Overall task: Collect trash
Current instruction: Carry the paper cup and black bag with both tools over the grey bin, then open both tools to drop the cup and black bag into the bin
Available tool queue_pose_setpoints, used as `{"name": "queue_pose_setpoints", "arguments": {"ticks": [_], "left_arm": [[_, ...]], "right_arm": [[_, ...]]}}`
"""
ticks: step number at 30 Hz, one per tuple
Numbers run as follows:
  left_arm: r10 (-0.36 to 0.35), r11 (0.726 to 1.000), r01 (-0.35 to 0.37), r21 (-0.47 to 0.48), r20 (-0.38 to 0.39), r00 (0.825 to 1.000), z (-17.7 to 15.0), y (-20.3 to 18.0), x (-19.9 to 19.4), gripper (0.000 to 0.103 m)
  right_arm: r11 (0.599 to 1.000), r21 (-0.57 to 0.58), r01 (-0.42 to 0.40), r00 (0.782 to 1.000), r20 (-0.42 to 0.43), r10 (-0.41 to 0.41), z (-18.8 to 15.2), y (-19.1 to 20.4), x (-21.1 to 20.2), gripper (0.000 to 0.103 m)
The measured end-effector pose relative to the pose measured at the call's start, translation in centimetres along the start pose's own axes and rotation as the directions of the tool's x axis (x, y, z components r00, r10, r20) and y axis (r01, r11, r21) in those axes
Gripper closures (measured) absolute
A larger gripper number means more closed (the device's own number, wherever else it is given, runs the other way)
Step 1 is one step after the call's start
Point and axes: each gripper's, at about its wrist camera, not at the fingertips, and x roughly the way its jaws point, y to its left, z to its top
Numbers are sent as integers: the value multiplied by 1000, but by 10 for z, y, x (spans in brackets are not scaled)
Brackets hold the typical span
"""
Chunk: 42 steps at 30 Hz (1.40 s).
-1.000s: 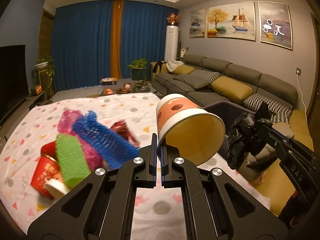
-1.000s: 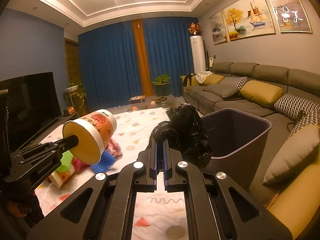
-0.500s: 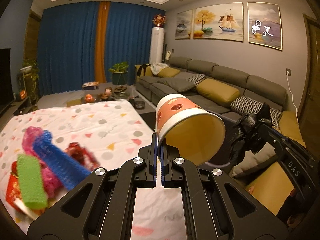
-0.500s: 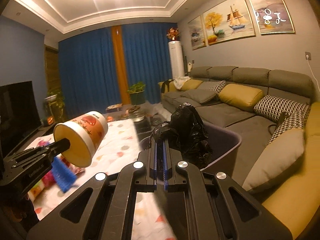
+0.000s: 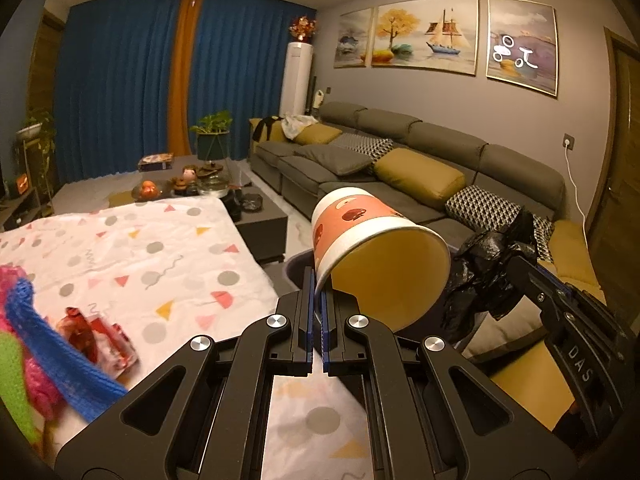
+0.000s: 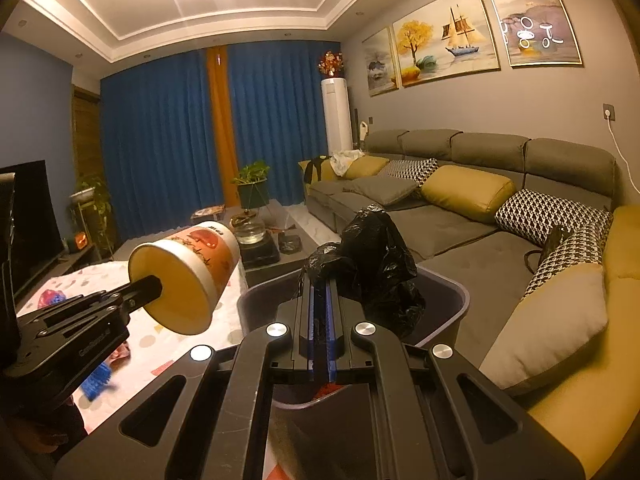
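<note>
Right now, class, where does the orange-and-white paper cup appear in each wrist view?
Left wrist view: orange-and-white paper cup centre-right, rim clamped in the left gripper.
Right wrist view: cup left of centre, mouth toward the camera.
Shared landmark: sailboat painting above the sofa.

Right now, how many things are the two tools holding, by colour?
Orange and white: 1, the paper cup in the left tool
Black: 1, the plastic bag in the right tool
Total: 2
</note>
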Motion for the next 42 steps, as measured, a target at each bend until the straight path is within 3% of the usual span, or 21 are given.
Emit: {"name": "queue_pose_setpoints", "arguments": {"ticks": [20, 42], "left_arm": [[-37, 999, 37, -7, -65, 997, -3, -4, 49, 101], [-98, 995, 95, -33, -125, 987, -12, -3, 72, 101]], "right_arm": [[1000, -2, 25, 998, -56, -25, -11, -4, 37, 97], [999, -15, 42, 994, -101, -44, -21, -4, 63, 97]]}}
